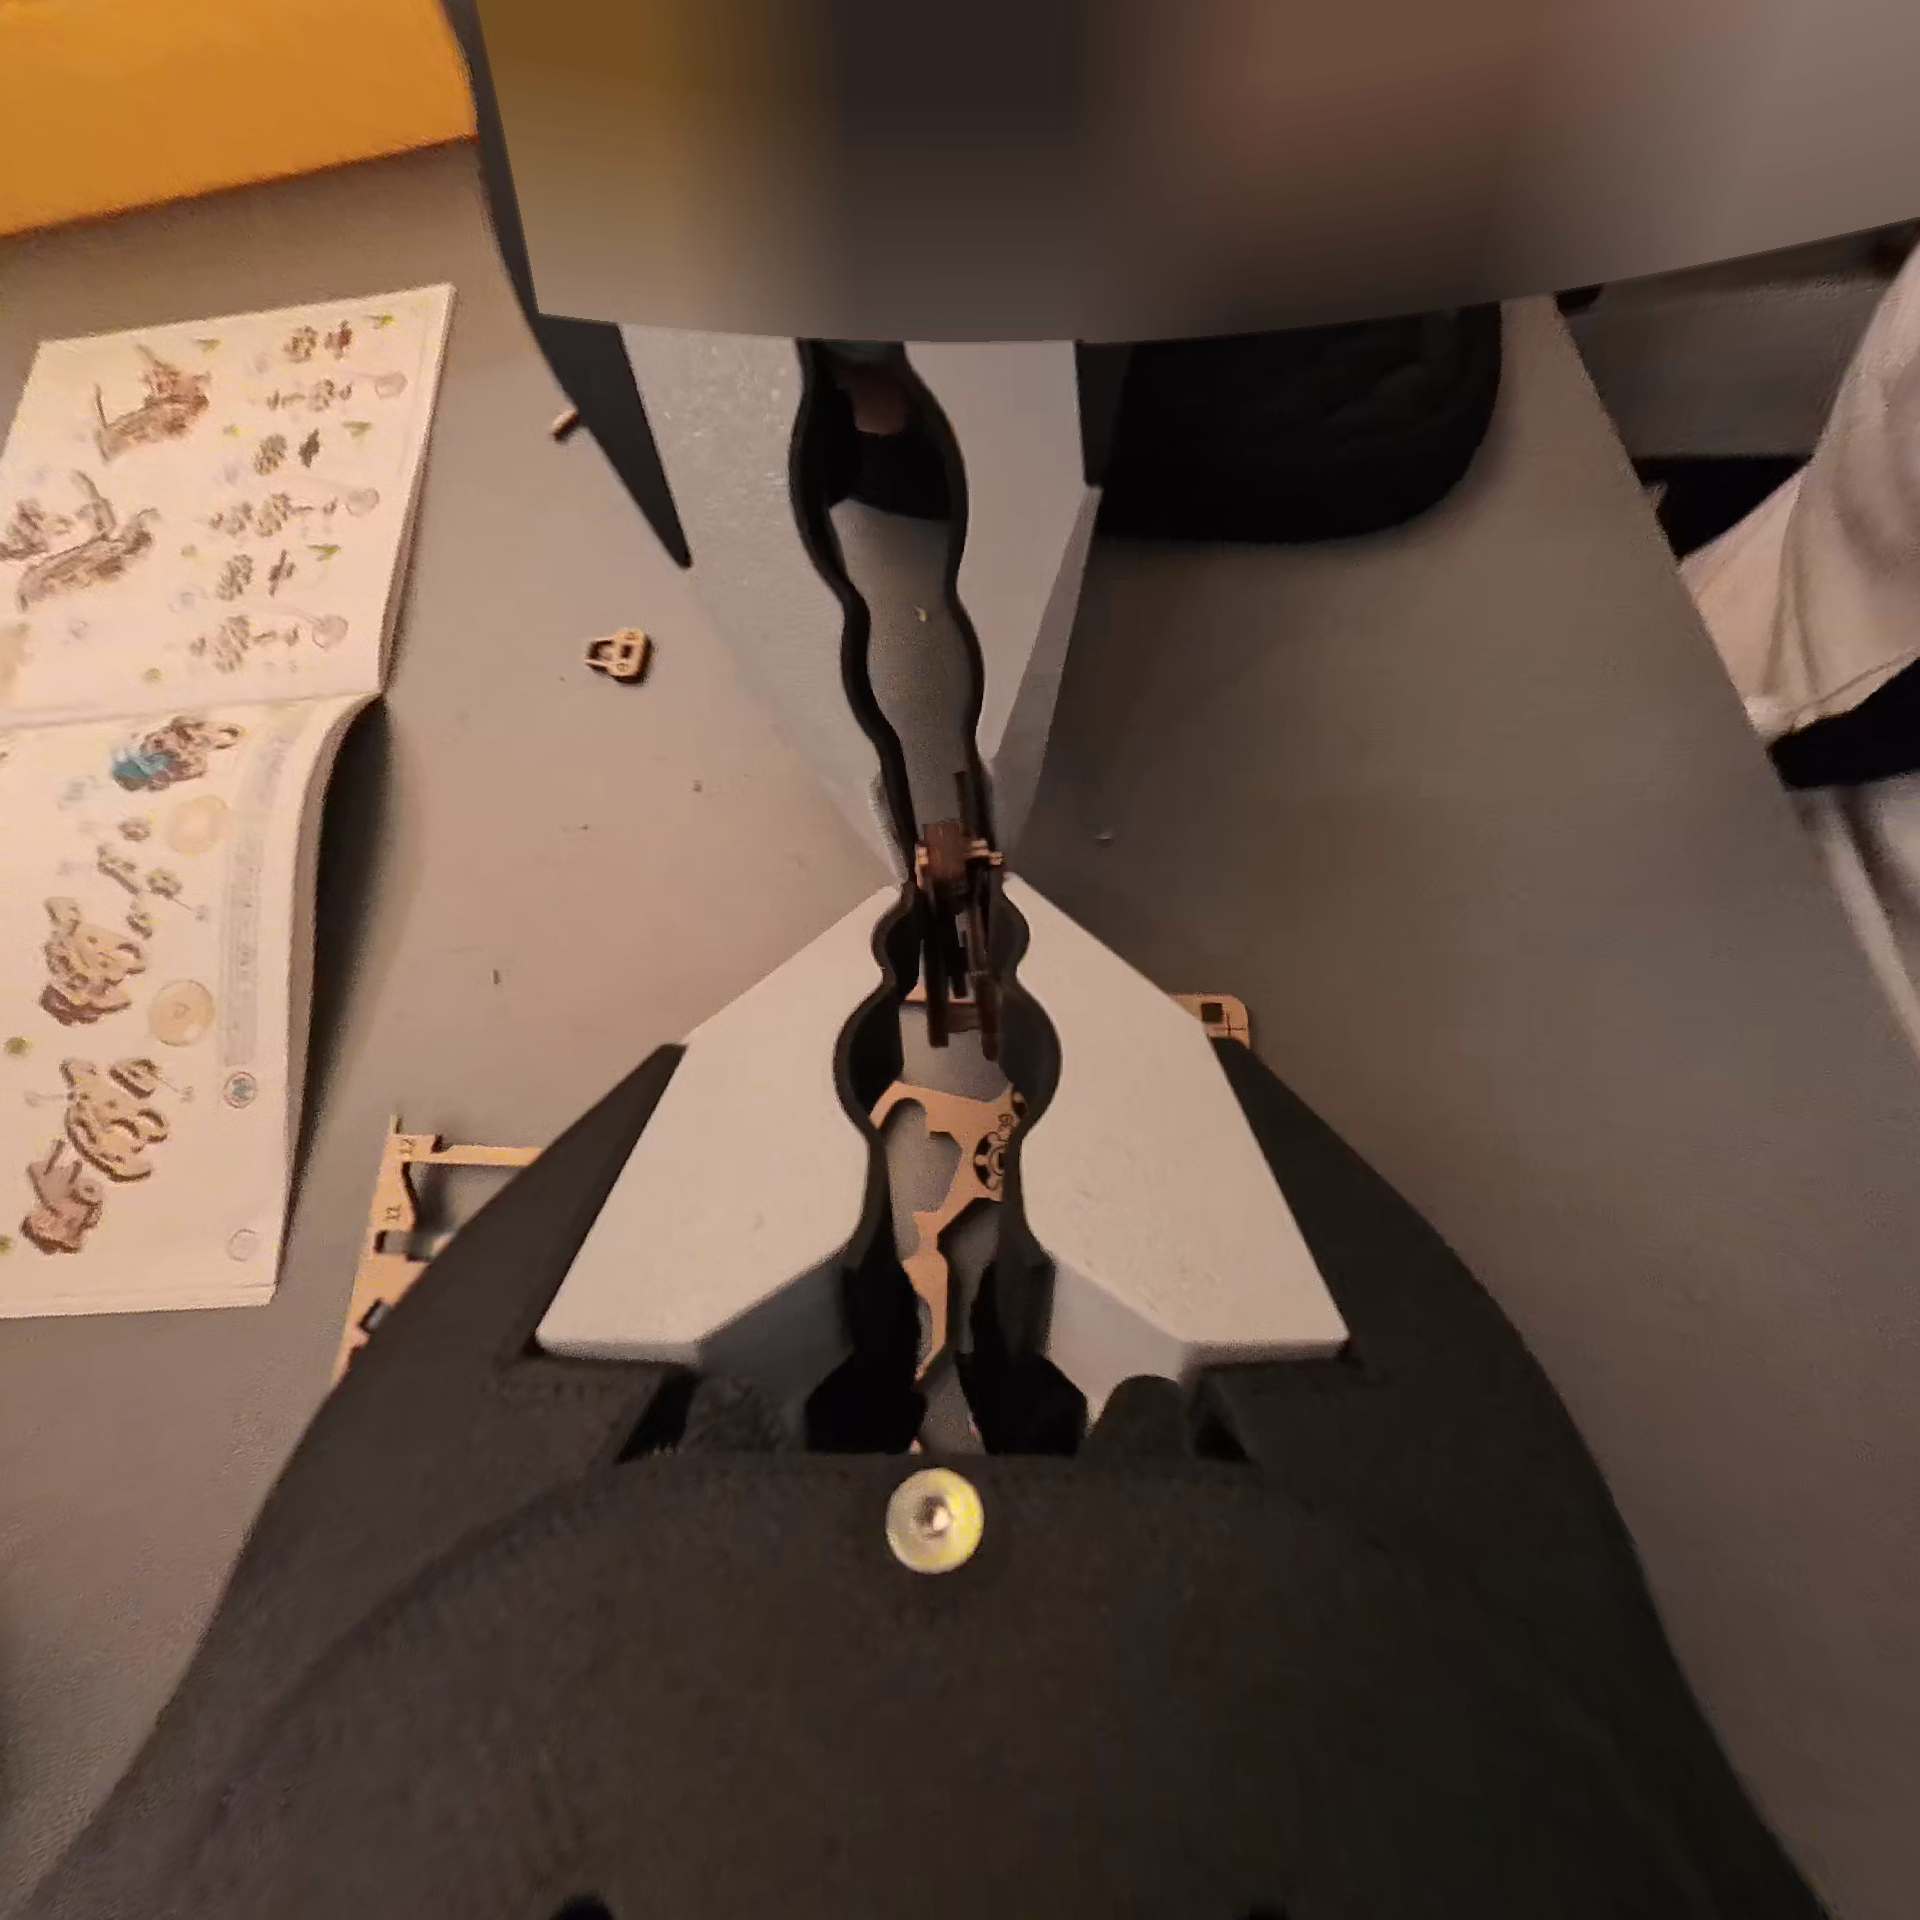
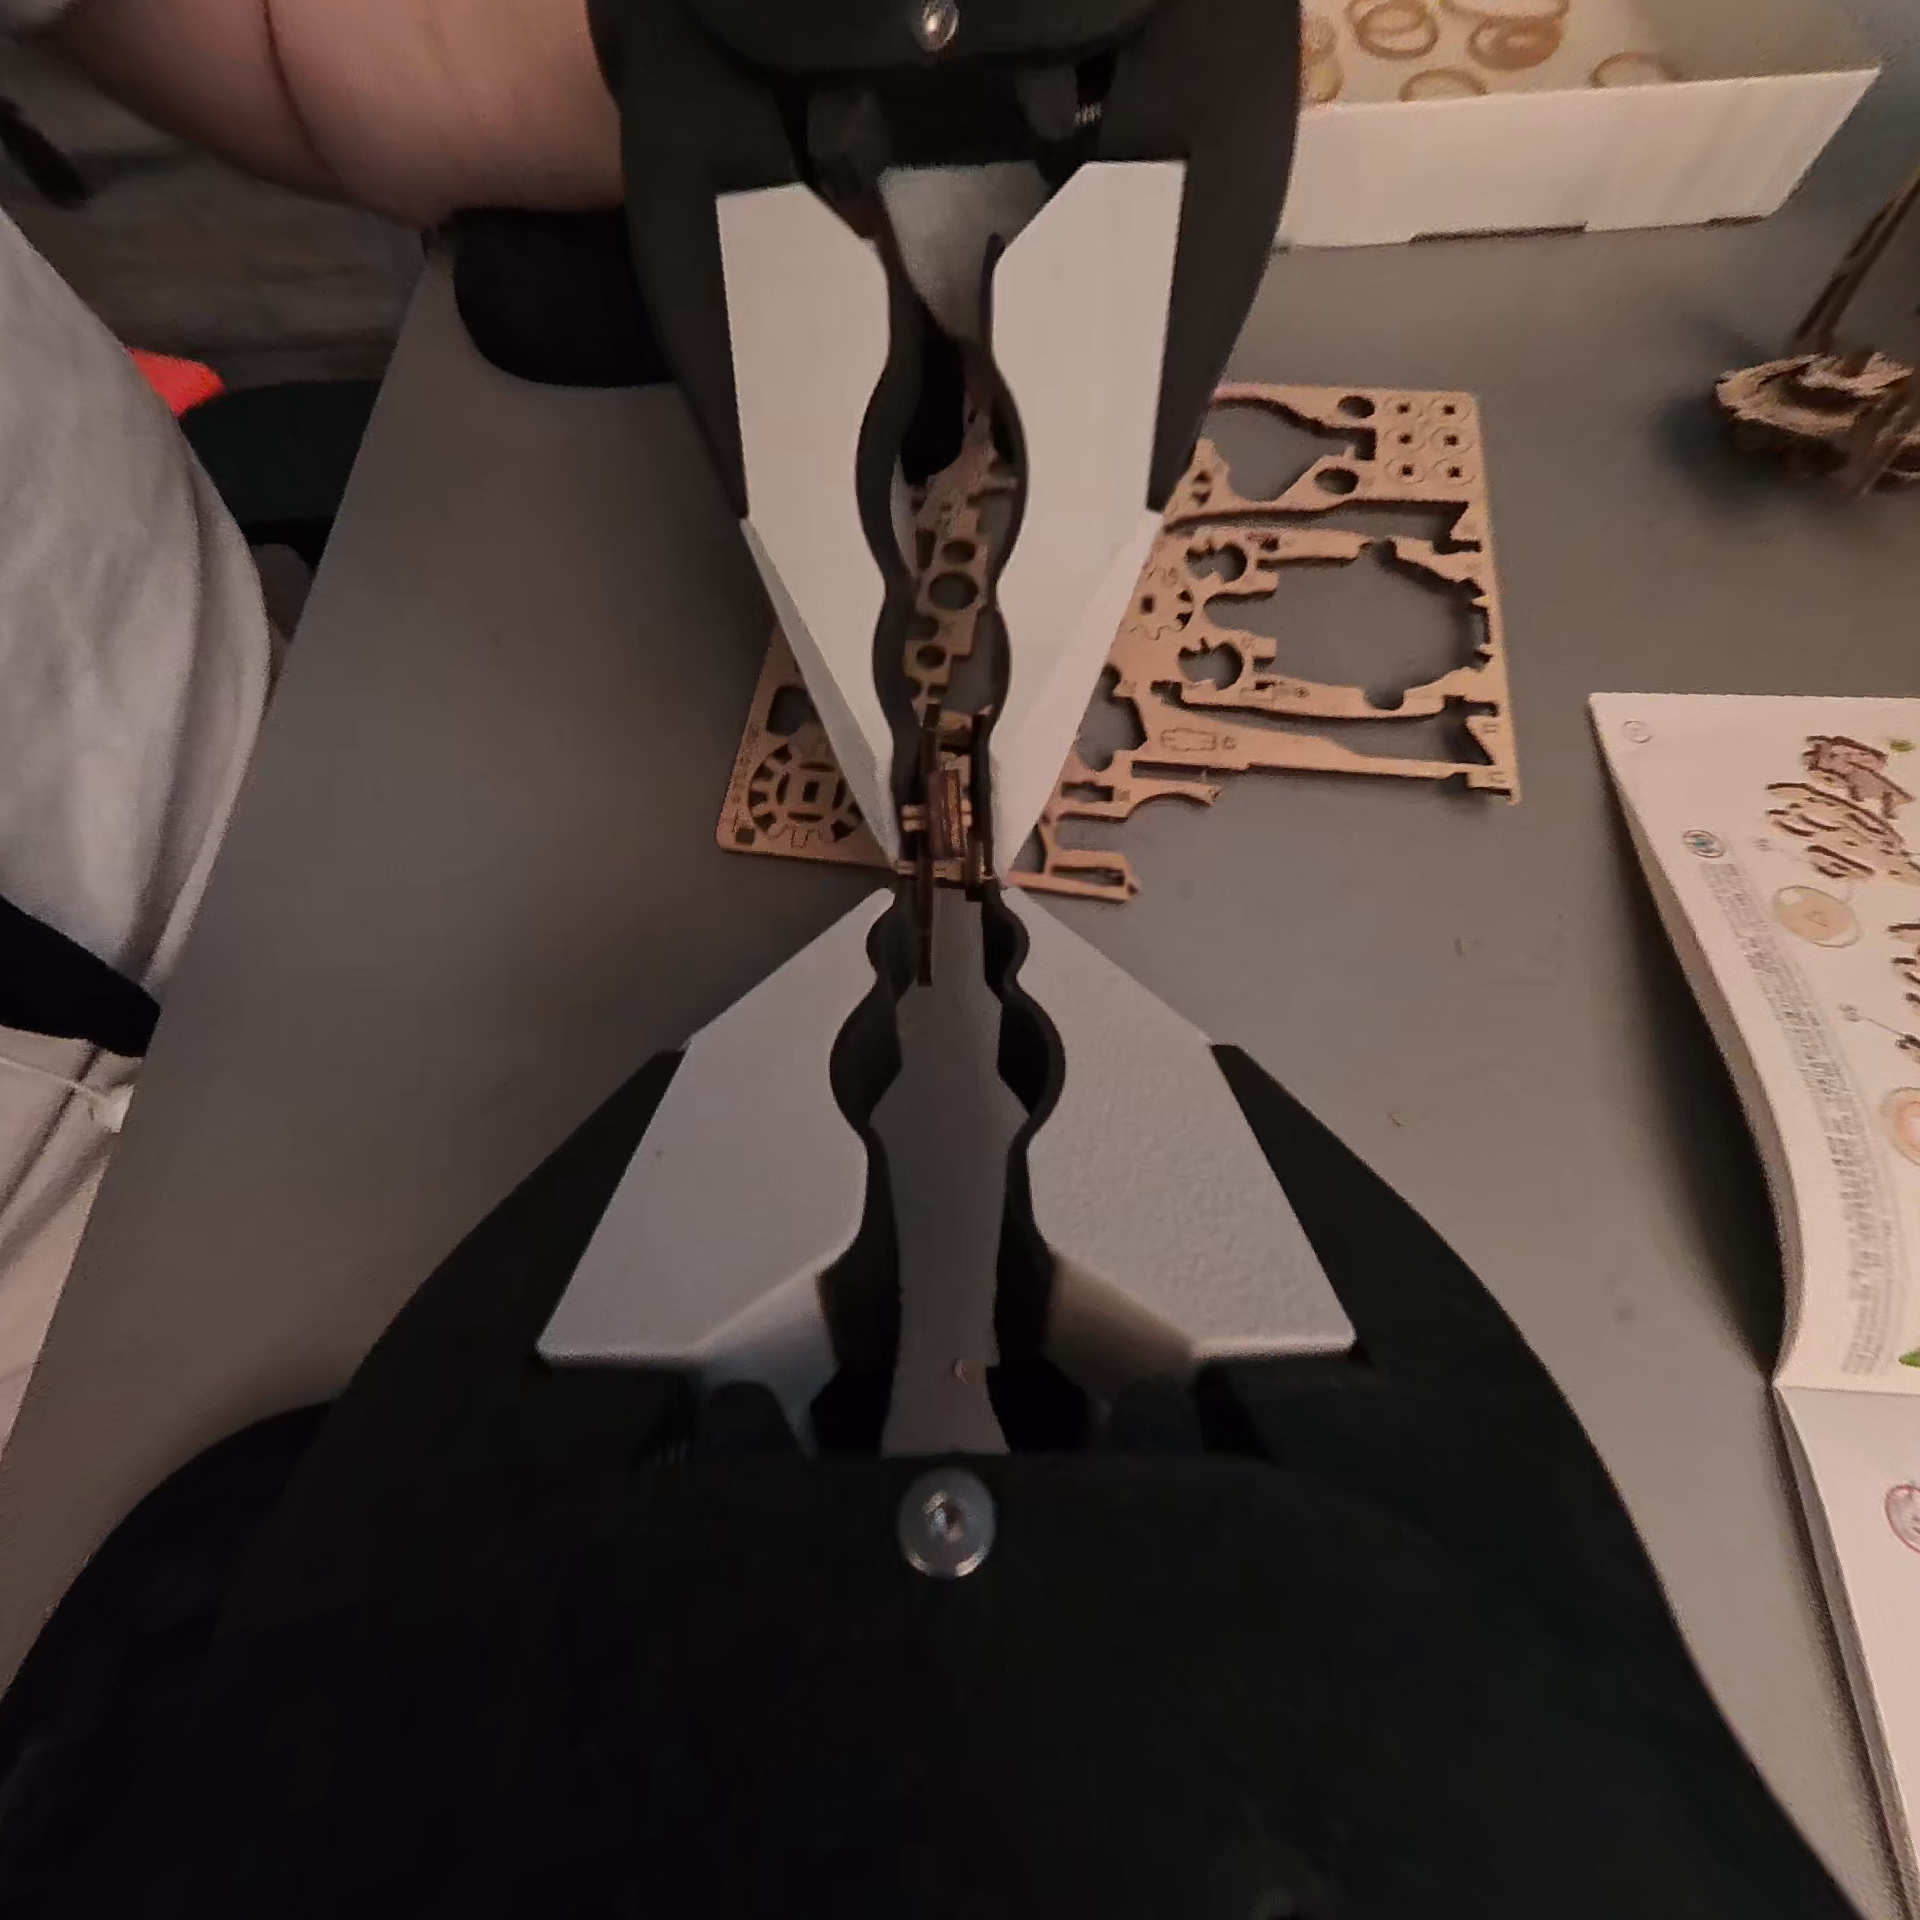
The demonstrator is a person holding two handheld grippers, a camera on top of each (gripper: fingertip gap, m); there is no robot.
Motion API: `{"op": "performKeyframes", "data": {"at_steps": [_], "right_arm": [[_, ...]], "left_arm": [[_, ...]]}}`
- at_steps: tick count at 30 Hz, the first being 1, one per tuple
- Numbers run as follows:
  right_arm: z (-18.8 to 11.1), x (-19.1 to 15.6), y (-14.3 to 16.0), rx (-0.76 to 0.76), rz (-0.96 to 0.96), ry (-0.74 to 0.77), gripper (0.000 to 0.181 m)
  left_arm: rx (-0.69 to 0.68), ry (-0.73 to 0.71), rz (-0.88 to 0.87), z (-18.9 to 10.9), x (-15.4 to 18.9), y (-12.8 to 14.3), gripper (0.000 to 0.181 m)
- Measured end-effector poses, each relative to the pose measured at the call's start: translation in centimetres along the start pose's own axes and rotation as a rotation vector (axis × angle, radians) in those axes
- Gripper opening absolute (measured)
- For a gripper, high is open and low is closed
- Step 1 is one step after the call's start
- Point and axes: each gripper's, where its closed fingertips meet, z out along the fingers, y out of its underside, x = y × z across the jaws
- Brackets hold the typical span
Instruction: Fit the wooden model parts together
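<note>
A small wooden sub-assembly (image 1: 958, 987) of thin brown plates hangs above the grey table (image 1: 623, 987), held from both ends. My left gripper (image 1: 956, 914) is shut on its near end. My right gripper (image 1: 951, 831) comes in from the far side, tip to tip with the left, and is shut on the other end. In the right wrist view the same piece (image 2: 940, 810) sits where my right gripper (image 2: 940, 904) meets the left gripper (image 2: 940, 836). The pads hide where the plates join.
A punched-out wooden parts sheet (image 2: 1299, 644) lies on the table under the grippers. An open instruction booklet (image 1: 187, 727) lies to the left. A loose wooden part (image 1: 620, 657) lies beside it. A white box (image 2: 1558, 156) and a wooden model (image 2: 1829, 416) stand far right. A person's hand (image 2: 416, 104) is behind. Only a small space, under 4 cm, lies between the two pairs of fingers. From either gripper's tips it is about 25 cm to the wooden model (image 2: 1829, 416).
</note>
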Motion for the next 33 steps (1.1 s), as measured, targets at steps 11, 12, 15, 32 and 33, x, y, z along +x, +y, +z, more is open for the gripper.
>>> {"op": "performKeyframes", "data": {"at_steps": [11, 12, 15, 32, 33], "right_arm": [[-0.5, 0.8, -0.6, 0.057, 0.059, 0.004, 0.009], [-0.7, 1.0, -0.6, 0.068, 0.082, 0.005, 0.008], [-1.3, 1.3, -1.2, 0.126, 0.120, -0.006, 0.008], [-1.9, 2.2, -0.1, 0.079, 0.127, 0.023, 0.026], [-2.1, 2.1, -0.5, 0.100, 0.122, 0.019, 0.031]], "left_arm": [[0.021, -0.023, -0.030, -0.6, -0.8, 0.0, 0.011], [0.016, -0.029, -0.029, -0.8, -0.9, 0.2, 0.012], [0.031, -0.043, -0.031, -1.1, -1.3, 0.3, 0.019], [0.009, -0.108, 0.016, -1.4, -2.3, 0.7, 0.015], [0.001, -0.130, 0.040, -1.5, -2.4, 0.6, 0.015]]}}
